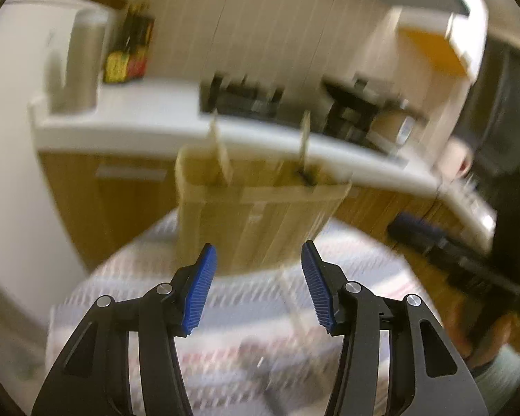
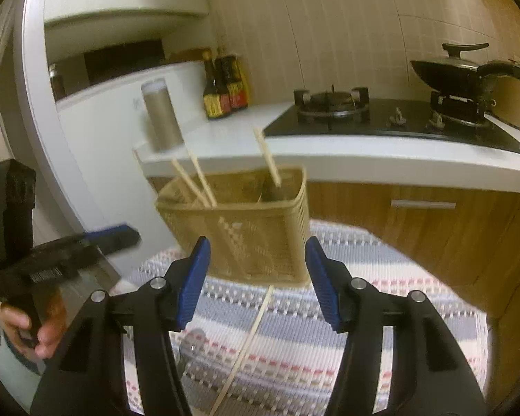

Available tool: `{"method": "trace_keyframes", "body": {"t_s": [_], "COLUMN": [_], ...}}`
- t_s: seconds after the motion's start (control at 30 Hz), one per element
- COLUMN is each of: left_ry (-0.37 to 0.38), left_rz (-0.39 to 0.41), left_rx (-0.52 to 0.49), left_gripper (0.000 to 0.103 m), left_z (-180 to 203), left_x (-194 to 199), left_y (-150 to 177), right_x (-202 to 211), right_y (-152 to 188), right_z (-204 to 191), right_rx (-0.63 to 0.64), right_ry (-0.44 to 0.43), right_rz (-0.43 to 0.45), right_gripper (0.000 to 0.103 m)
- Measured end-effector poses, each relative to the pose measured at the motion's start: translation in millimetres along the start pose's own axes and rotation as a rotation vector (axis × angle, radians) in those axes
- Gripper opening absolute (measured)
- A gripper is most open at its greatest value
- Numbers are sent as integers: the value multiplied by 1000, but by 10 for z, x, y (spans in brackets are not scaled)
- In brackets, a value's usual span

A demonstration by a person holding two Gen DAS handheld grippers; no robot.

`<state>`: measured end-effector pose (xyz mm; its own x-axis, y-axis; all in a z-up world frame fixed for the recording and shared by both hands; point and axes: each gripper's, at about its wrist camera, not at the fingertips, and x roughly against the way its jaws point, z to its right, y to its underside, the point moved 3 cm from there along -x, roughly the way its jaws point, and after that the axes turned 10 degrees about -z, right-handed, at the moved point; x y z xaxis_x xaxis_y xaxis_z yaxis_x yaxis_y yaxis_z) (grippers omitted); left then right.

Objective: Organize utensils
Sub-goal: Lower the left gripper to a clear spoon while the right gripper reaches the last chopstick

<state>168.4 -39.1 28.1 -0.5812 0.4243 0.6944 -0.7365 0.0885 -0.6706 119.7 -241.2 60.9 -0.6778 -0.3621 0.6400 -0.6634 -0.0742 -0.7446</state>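
Observation:
A tan woven utensil basket [image 2: 246, 228] stands on a striped cloth; it also shows blurred in the left wrist view [image 1: 256, 215]. Several wooden chopsticks [image 2: 201, 183] stand in it, two at the left and one at the right [image 2: 268, 159]. One loose chopstick [image 2: 249, 343] lies on the cloth in front of the basket. A metal utensil [image 2: 194, 341] lies partly hidden behind my right gripper's left finger. My right gripper [image 2: 258, 287] is open and empty above the loose chopstick. My left gripper [image 1: 260, 284] is open and empty in front of the basket; it also shows at the left of the right wrist view [image 2: 111, 235].
The striped cloth [image 2: 381, 329] covers the table. Behind it runs a white counter [image 2: 364, 159] with a gas hob [image 2: 332, 104], a black pan [image 2: 454, 72], sauce bottles [image 2: 225, 86], a cylindrical canister [image 2: 161, 118] and a rice cooker [image 2: 516, 104]. Wooden cabinets [image 2: 433, 228] stand below.

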Motion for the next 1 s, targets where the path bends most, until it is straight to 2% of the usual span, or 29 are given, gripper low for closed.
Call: {"method": "trace_keyframes", "body": {"t_s": [0.07, 0.2, 0.33, 0.43, 0.53, 0.6, 0.67, 0.8, 1.0], "left_ry": [-28, -56, -32, -21, -20, -8, -7, -30, -46], "left_rz": [-57, -171, -276, -347, -392, -417, -460, -513, -569], "left_rx": [-6, -1, -6, -45, -86, -105, -125, -147, -139], "left_gripper": [49, 49, 49, 49, 49, 49, 47, 36, 29], "left_z": [-17, -64, -72, -25, 56, 103, 149, 172, 139], "left_x": [-62, -158, -257, -337, -398, -429, -502, -635, -791], "left_y": [154, 411, 590, 704, 798, 842, 905, 958, 951], "right_x": [-58, -263, -533, -821, -1025, -1118, -1203, -1401, -1539], "right_y": [70, 210, 320, 420, 445, 412, 389, 431, 443], "right_z": [-52, -140, -192, -210, -143, -72, -18, 26, -98], "right_rx": [0, -13, -2, -13, -70, -103, -128, -176, -133], "right_ry": [6, 35, 65, 21, 20, 37, 41, 37, 89], "right_rz": [-39, -177, -351, -519, -621, -654, -689, -773, -800], "right_gripper": [53, 53, 53, 53, 45, 45, 38, 32, 25]}}
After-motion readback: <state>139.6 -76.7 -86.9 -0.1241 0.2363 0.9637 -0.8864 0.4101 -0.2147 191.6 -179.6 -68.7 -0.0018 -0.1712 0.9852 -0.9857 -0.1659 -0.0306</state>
